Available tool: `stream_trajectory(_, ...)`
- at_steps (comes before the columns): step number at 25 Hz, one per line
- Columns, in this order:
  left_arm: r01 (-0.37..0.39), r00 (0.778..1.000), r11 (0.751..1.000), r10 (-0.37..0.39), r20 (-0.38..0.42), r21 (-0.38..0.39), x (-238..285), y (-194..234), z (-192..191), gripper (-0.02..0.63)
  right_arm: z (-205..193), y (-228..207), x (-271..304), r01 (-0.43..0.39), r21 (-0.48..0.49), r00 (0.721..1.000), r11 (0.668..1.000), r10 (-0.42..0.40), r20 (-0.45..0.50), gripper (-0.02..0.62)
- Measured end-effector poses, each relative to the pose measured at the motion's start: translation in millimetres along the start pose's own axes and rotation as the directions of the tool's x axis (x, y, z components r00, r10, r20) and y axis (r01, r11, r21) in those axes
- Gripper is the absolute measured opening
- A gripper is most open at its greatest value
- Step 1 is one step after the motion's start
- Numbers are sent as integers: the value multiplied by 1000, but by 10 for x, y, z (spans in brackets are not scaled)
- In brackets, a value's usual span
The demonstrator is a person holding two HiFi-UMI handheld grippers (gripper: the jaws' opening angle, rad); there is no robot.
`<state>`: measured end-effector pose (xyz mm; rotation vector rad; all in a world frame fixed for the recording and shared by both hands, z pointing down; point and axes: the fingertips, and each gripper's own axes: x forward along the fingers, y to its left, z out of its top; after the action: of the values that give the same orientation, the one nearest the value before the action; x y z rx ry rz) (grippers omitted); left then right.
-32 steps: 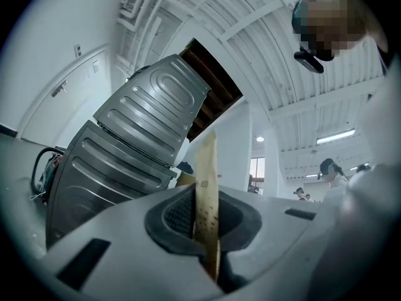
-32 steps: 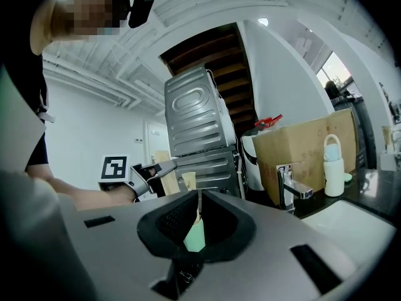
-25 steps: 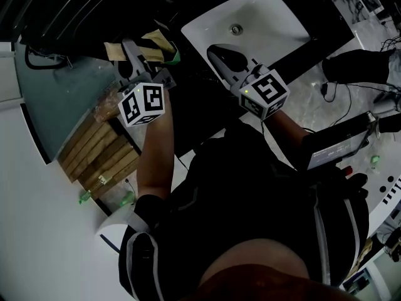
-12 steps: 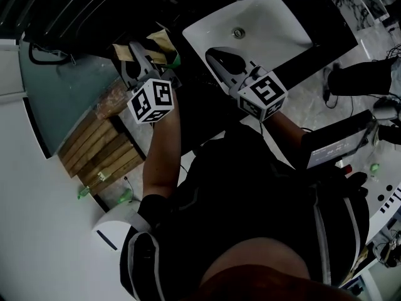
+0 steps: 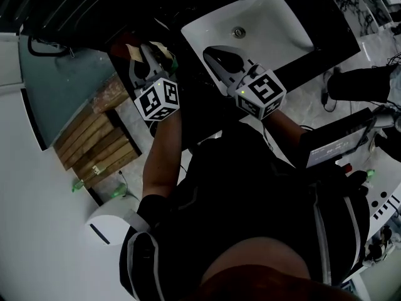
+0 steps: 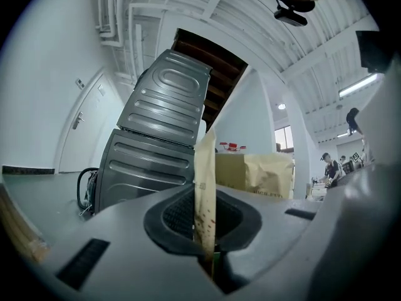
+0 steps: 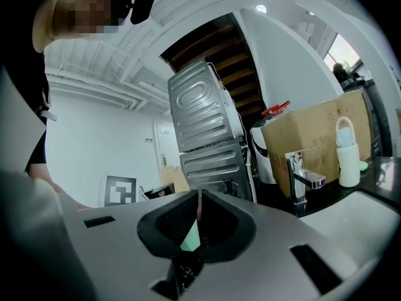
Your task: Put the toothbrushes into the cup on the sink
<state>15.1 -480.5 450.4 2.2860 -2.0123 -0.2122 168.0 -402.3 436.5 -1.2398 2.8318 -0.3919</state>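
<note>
Our left claw (image 6: 205, 231) clenched on a cream toothbrush (image 6: 204, 162) and right claw (image 7: 198, 207) on a pale green one (image 7: 190, 235), we judge ourselves mid-carry; next, reach the cup (image 7: 348, 158) beside the tap (image 7: 301, 179).

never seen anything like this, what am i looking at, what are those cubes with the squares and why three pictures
There is no robot here. A person holds a two-jaw gripper in each hand, and the cube with square markers on each one is part of that gripper.

The dark picture comes from a camera on the person's head. It looks down at their arms and a white sink. The two brighter pictures come from cameras riding on the grippers, each looking along its own jaws.

The left gripper is shut on a flat cream packet. The right gripper is shut on a thin pale green thing, perhaps a toothbrush. A tap stands beyond it.
</note>
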Motion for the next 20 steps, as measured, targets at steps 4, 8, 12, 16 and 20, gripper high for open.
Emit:
stream_trajectory(4, 11, 1000, 1000, -11, -11, 20, -35, -14, -59, 14, -34, 2, -5, -6, 3, 1000, 1000, 6, -4, 37)
stream_trajectory(8, 31, 999, 999, -30, -22, 40, -44, -48, -85, 14, -33, 33, -3, -14, 1, 1000, 1000, 14, -3, 37)
stream_trajectory(12, 63, 997, 997, -60, -54, 54, -51, -64, -149, 89, -38, 71, -13, -10, 0, 1000, 1000, 10, -6, 37)
stream_trajectory(16, 94, 994, 993, -90, -56, 67, -48, -88, -99, 156, 1, 83, 4, -10, -1, 1000, 1000, 10, 9, 37)
stream_trajectory(20, 120, 992, 991, -117, -49, 66, -139, -90, 38, 196, 38, 135, 4, 0, -1, 1000, 1000, 0, 5, 37)
